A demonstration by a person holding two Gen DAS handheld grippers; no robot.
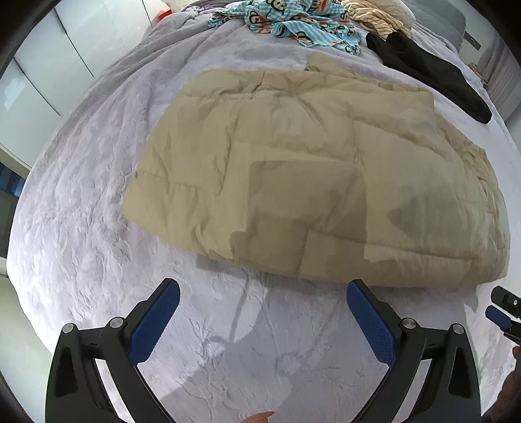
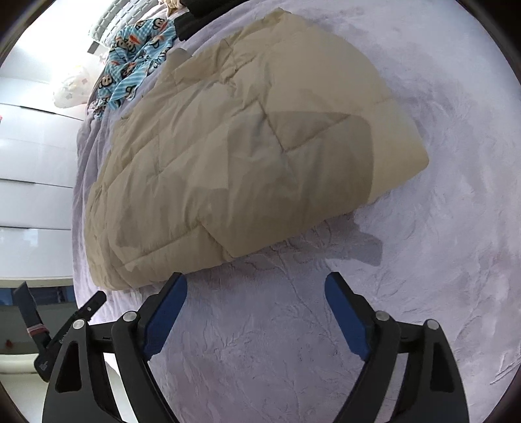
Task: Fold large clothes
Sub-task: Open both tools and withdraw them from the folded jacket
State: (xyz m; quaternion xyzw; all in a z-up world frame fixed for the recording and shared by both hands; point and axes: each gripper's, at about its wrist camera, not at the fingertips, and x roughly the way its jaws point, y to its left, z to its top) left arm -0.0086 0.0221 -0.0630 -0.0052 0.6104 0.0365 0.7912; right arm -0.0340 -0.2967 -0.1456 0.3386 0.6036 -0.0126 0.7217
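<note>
In the left wrist view my left gripper (image 1: 262, 291) sits at the bottom of the frame with its blue pads spread wide apart, and nothing lies between them except the lavender bedspread (image 1: 84, 208). The pads touch no garment. The beige quilted coat (image 1: 312, 175) lies folded flat across the middle of the frame, its near edge just above the fingertips. At the far right edge I can see a tip of the other gripper, just beside the coat's lower right corner.

In the right wrist view my right gripper (image 2: 255, 286) also stands with its pads well apart and empty, over bare bedspread (image 2: 439, 244). The coat (image 2: 234, 156) fills the centre and left of that frame; its lower edge comes close to the left pad (image 2: 166, 319), but I cannot tell whether they touch.

At the top of the left view lie a blue cartoon-print garment (image 1: 286, 19), a striped cream garment (image 1: 374, 16) and a black garment (image 1: 433, 78), all apart from the coat.
</note>
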